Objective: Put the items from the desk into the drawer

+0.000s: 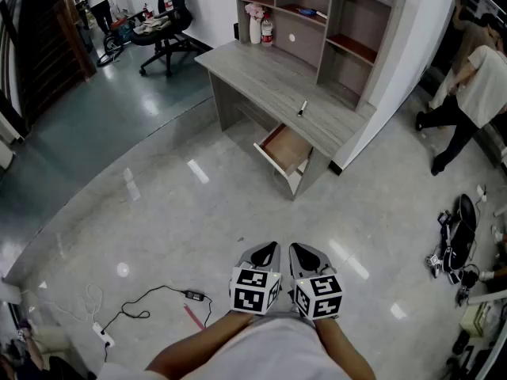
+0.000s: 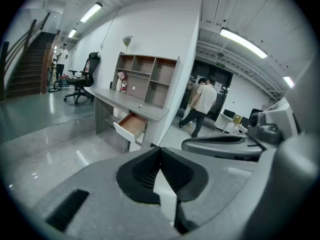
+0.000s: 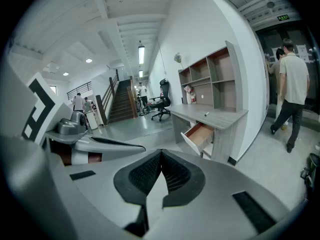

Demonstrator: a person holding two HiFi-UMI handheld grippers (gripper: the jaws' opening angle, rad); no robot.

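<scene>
A grey wooden desk (image 1: pixel 269 74) stands well ahead of me, with a small dark item (image 1: pixel 302 108) lying near its right end. Below that end a drawer (image 1: pixel 284 150) is pulled out, and its brown inside looks bare. Both grippers are held side by side close to my body, far from the desk. My left gripper (image 1: pixel 266 253) is shut with nothing in it, its tips touching. My right gripper (image 1: pixel 308 256) is shut and holds nothing too. The left gripper view shows the desk (image 2: pixel 125 103) and drawer (image 2: pixel 131 124) far off; the right gripper view shows the desk (image 3: pixel 210 115) and drawer (image 3: pixel 199 135).
A shelf unit (image 1: pixel 321 22) stands on the desk's back, with a vase and a bottle (image 1: pixel 260 26) beside it. A cable and power adapter (image 1: pixel 194 295) lie on the glossy floor at my left. A person (image 1: pixel 467 93) walks at the right; an office chair (image 1: pixel 162 26) stands far left.
</scene>
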